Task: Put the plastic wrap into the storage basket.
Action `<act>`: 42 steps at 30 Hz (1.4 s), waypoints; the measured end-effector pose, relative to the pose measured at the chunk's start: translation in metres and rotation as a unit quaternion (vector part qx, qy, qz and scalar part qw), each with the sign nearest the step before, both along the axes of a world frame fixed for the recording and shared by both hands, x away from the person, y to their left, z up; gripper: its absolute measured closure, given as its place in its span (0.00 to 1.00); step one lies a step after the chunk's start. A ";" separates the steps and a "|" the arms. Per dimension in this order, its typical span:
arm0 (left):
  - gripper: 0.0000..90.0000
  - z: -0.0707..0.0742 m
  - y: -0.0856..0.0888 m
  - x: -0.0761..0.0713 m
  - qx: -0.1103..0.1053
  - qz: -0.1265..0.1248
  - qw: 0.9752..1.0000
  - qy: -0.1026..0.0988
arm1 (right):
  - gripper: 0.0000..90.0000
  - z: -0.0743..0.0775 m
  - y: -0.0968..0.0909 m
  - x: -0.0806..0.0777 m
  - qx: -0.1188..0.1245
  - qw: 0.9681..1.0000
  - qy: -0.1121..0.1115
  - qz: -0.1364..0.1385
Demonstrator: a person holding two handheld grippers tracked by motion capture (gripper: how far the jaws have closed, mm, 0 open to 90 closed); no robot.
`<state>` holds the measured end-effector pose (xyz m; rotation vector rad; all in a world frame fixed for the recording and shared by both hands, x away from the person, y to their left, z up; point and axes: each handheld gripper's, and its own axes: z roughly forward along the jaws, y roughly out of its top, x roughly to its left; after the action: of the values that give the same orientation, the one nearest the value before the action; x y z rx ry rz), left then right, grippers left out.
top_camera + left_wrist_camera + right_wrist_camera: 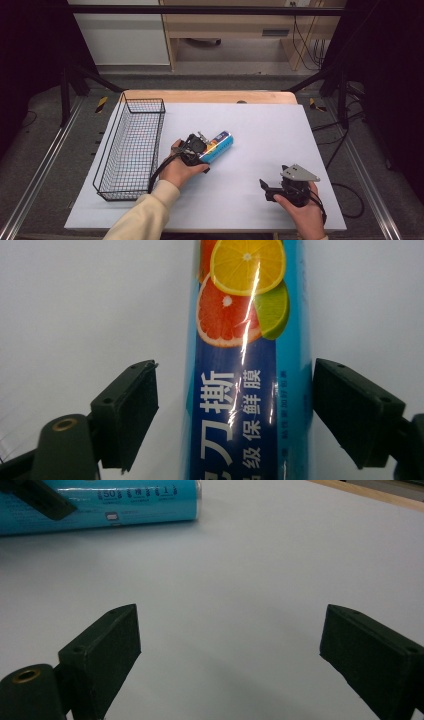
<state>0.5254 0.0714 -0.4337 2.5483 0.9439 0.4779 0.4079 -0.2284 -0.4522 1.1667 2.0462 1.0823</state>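
The cling film box (218,146) lies on the grey table mat (260,135), just right of the wire basket (131,147). The left gripper (200,150) straddles it; in the left gripper view the right pad (345,410) sits at the box edge and the left pad (127,412) stands clear, so nothing is clamped. The right gripper (272,190), spread wide and holding nothing, rests on the mat near the front right.

My left hand (177,167) reaches in from the lower left in a cream sleeve, holding the left gripper (205,147) low over the table, its jaws partly closed with gaps on both sides. My right hand (300,207) rests near the table's front edge, and the right gripper (265,189) points left with jaws wide apart.
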 end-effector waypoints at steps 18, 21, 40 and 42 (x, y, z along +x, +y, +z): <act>0.30 -0.008 -0.005 0.014 0.001 -0.004 0.999 0.050 | 0.11 0.000 0.002 -0.001 0.000 1.000 0.000 0.008; 0.31 -0.010 -0.006 0.014 0.003 -0.006 0.999 0.051 | 0.11 0.000 0.003 -0.001 0.000 1.000 0.002 0.008; 0.35 -0.013 -0.013 0.013 0.023 -0.008 0.998 0.059 | 0.11 -0.001 0.004 0.000 -0.005 1.000 0.001 0.016; 0.35 -0.011 -0.014 0.011 0.025 -0.014 0.998 0.056 | 0.11 -0.001 0.005 0.000 -0.006 1.000 0.002 0.017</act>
<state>0.5360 0.0572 -0.4447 2.6535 0.9437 0.3580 0.4075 -0.2238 -0.4528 1.1342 2.0789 1.0836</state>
